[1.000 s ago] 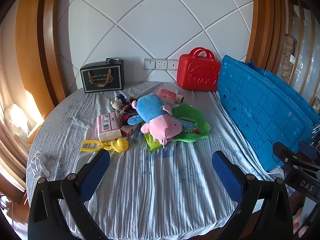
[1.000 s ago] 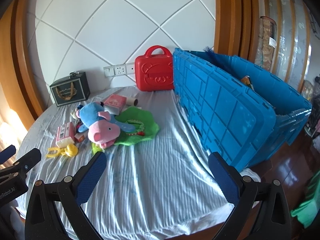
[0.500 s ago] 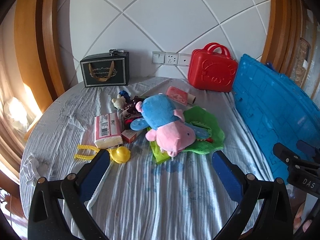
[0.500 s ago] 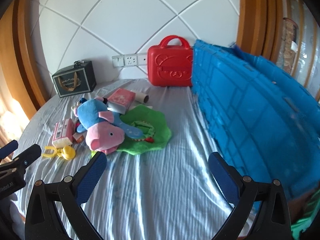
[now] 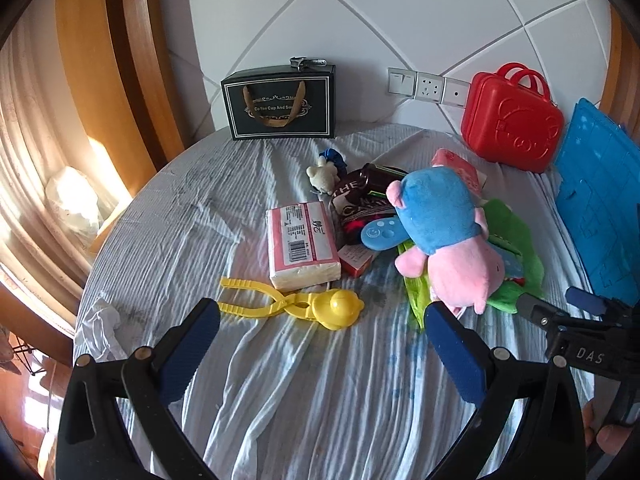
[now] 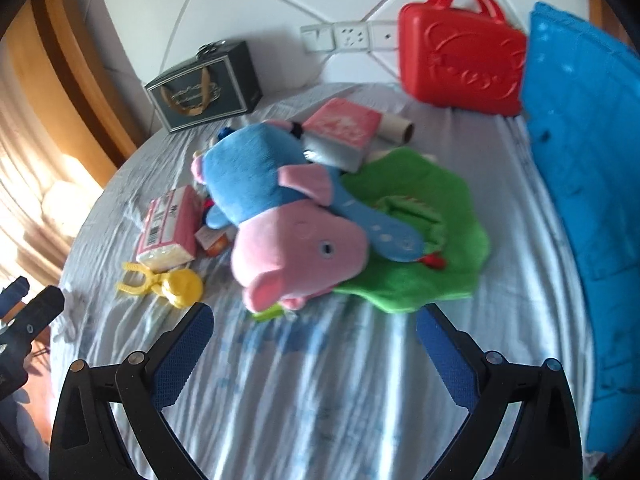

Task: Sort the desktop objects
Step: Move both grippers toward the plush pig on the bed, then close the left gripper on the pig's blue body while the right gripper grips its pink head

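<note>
The left hand-held gripper (image 5: pixel 322 332) hangs wide open and empty above the cloth-covered round desk (image 5: pixel 172 216). In the left wrist view the yellow plastic duck-headed tongs (image 5: pixel 294 306) lie just ahead of its fingers, touching the pink-wrapped tissue pack (image 5: pixel 302 238). To take the tongs, I would close across the duck head, keeping clear of the pack.

In the right wrist view, the right hand-held gripper (image 6: pixel 314 330) is equally spread and holds nothing. The blue-and-pink plush pig (image 6: pixel 280 216) lies just in front, on the green felt leaf mat (image 6: pixel 432 240). The blue plastic crate (image 6: pixel 584 168) stands at the right edge. A grip across the soft pink head should lift the pig alone; pinch above the mat to avoid dragging it.
</note>
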{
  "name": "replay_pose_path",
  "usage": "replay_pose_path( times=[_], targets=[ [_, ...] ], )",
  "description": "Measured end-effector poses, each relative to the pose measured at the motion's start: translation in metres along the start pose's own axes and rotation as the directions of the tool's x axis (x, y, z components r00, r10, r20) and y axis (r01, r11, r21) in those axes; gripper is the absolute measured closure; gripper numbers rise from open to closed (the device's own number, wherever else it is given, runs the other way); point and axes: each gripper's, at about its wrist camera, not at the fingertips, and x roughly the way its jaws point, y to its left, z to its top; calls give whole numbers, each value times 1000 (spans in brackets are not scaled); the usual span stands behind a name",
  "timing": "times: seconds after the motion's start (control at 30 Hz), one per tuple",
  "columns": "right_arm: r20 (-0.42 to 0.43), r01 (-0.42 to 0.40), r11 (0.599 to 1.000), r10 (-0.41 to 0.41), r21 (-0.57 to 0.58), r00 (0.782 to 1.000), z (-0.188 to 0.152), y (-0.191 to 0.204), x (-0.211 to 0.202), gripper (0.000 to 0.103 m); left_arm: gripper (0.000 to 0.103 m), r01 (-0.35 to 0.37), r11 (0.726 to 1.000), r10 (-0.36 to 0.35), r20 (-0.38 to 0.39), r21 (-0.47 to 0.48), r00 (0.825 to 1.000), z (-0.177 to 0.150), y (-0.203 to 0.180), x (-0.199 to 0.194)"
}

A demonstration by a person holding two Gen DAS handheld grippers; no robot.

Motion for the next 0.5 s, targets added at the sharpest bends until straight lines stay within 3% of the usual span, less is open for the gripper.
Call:
replay_pose_path(
  times=[0.1,0.27,0.4,0.5],
  targets=[
    [-31,-20,1000,20,3,999,8,16,28,0,0,19,1000,-19,-1,19,1000,13,7,14],
    [-83,28,998,-24,48,996,18,25,70,1,0,66,995,-63,-29,80,998,38,9,48],
    [-121,101,993,-93,58,988,17,14,89,7,0,128,981,-122,-51,148,991,68,-14,78],
    [-129,100,992,-89,83,988,14,7,89,7,0,189,960,-179,-64,205,982,97,-46,102]
  ],
)
